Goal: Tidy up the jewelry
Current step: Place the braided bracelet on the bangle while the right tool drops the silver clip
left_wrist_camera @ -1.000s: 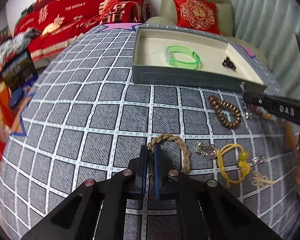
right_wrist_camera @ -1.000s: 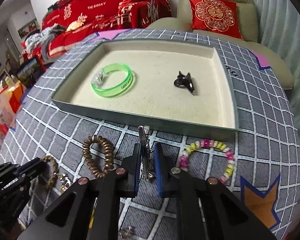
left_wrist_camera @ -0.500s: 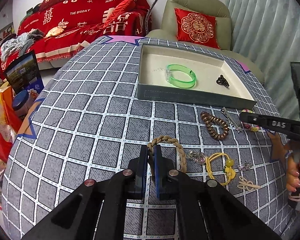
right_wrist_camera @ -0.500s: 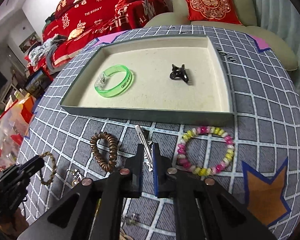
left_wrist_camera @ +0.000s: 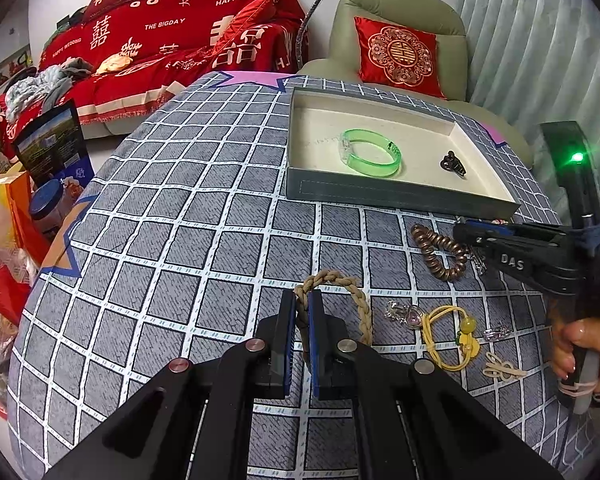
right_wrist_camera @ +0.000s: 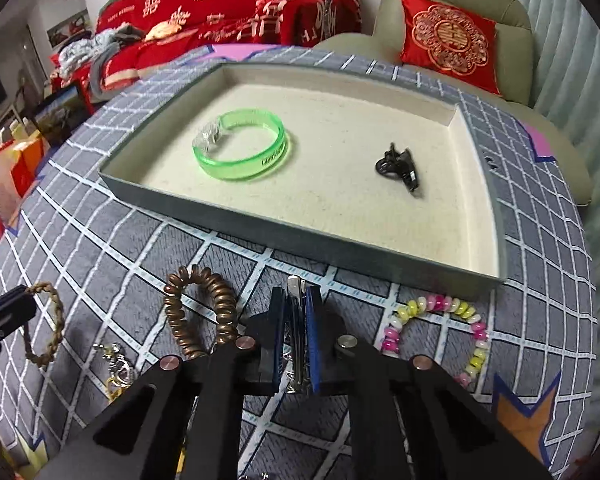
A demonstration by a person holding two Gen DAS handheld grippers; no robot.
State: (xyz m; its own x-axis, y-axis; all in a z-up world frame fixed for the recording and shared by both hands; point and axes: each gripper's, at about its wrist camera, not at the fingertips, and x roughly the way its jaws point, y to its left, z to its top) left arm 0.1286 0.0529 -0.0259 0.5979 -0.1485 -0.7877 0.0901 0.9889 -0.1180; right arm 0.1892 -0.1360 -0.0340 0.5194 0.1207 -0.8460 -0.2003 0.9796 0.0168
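My left gripper (left_wrist_camera: 302, 306) is shut on the near-left side of a tan braided bracelet (left_wrist_camera: 360, 304), and the rest of the loop trails to the right over the checked cloth. My right gripper (right_wrist_camera: 296, 300) has its jaws closing tight on a silver hair clip (right_wrist_camera: 294, 286), whose tip pokes out past the pads. It hovers just short of the grey tray (right_wrist_camera: 300, 236). The cream-lined tray (left_wrist_camera: 380, 194) holds a green bangle (right_wrist_camera: 244, 144) and a small black clip (right_wrist_camera: 398, 164).
A copper coil bracelet (right_wrist_camera: 200, 312) lies left of the right gripper and a pink-and-yellow bead bracelet (right_wrist_camera: 436, 328) lies to its right. A yellow cord bracelet (left_wrist_camera: 452, 336), a pink heart charm (left_wrist_camera: 404, 314) and small trinkets lie near a person's hand (left_wrist_camera: 584, 344). Sofa and armchair stand behind.
The right gripper let the hair clip settle on the cloth, then shut on it again further along and moved closer to the tray. The left gripper rose slightly with the braided bracelet.
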